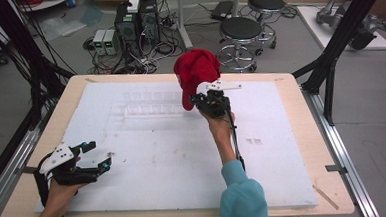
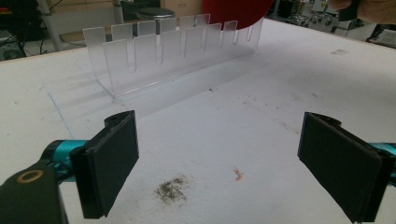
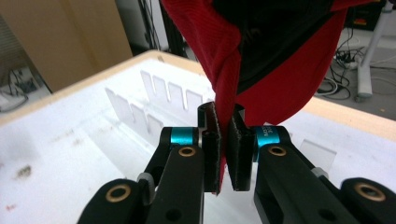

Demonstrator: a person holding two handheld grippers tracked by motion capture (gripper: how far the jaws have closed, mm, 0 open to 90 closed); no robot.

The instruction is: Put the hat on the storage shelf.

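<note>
Your right gripper (image 3: 225, 149) has its jaws pinched tight on the edge of one red fabric cap (image 1: 195, 71), held up at upper centre of the high view; the cap's top is cut off in both gripper views. One clear slotted acrylic rack (image 2: 173, 51) is faint against the white foam board (image 1: 183, 159). Your left gripper (image 1: 94, 154), lower left, gapes wide and empty.
</note>
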